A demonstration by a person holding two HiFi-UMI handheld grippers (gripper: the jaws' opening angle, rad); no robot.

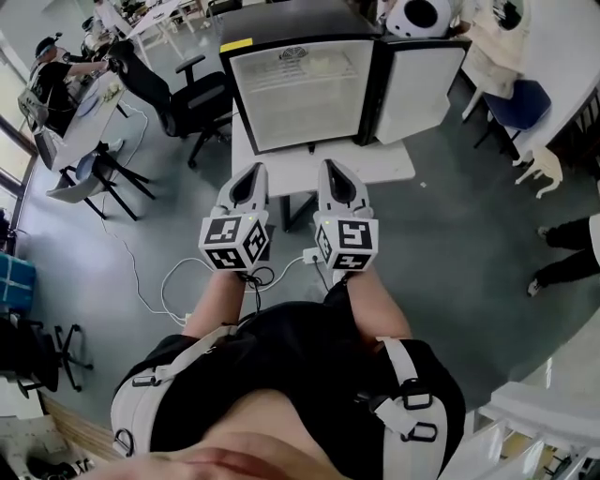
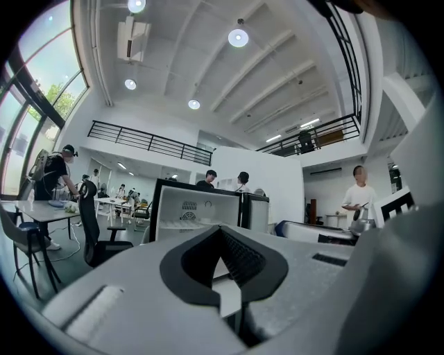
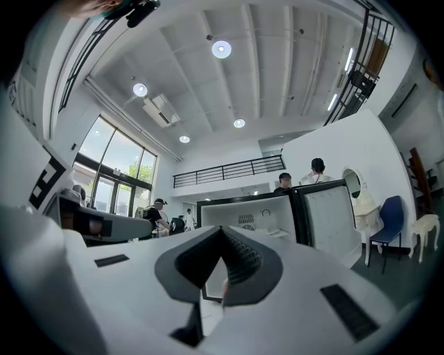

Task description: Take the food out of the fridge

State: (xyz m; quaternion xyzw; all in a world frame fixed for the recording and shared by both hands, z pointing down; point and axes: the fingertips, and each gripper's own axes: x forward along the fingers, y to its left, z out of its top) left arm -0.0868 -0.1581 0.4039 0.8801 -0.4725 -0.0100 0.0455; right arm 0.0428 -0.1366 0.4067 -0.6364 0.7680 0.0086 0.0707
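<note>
So the small black-framed fridge [image 1: 291, 21] sits on a white bench [image 1: 384, 164] with its door [image 1: 422, 89] swung wide open to the right, showing the door's white inner face. The inside is white with a wire shelf [image 1: 305, 70] near the top. As for the food, I honestly can't make out any in there from any of the views (everything inside just reads as pale and washed out).

Both tools are held out side by side, short of the bench and pointing at the open fridge. The left gripper [image 1: 251, 169] has its fingers pressed together with nothing between them. It's the same with the right gripper [image 1: 330, 165], which is shut tight and empty. Neither one touches the fridge or the bench. Each carries its cube with black-and-white square markers at the back, left [image 1: 234, 242] and right [image 1: 347, 244], sitting just apart from one another.

Left of the fridge there's a black office chair [image 1: 192, 108], and a white cable [image 1: 169, 281] loops over the grey floor below the grippers.
</note>
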